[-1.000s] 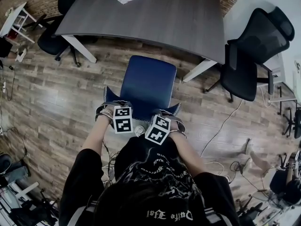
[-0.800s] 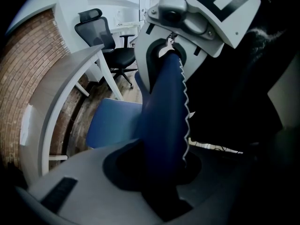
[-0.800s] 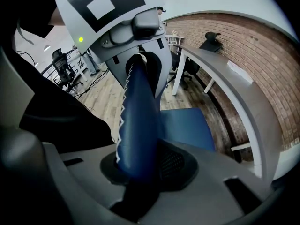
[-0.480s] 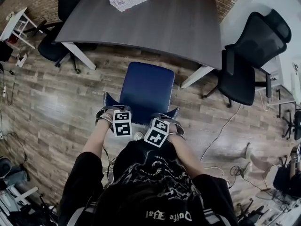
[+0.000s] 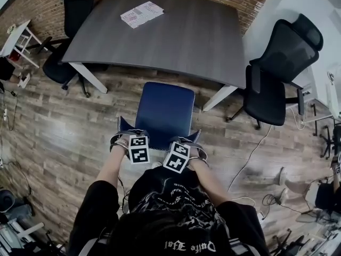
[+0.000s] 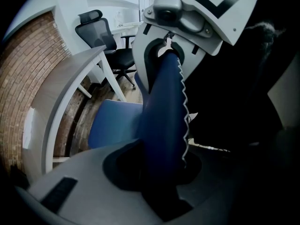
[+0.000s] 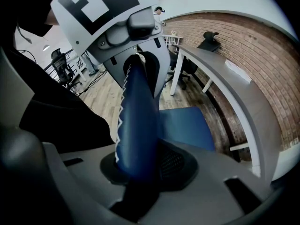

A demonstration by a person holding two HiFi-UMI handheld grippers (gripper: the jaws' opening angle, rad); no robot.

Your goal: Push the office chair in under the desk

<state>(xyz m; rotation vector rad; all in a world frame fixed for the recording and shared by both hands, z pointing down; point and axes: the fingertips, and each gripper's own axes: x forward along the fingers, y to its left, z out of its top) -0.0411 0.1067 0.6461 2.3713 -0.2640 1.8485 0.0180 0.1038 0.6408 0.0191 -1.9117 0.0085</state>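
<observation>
Gripped chair, partly unseen: the blue backrest fills the left gripper and covers its jaw faces, and does the same in the right gripper. In the head view, both grippers' tips lie hidden beneath the marker cubes. Below them, the seat hides the chair's base. Ahead of the grippers, print on the papers on the desk is too small to read.

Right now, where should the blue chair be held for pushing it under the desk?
Grip the top edge of the backrest from above and behind. It is a thin upright panel that fits between jaws, and the seat faces the desk. The left gripper and right gripper clamp it there, one near each corner.
</observation>
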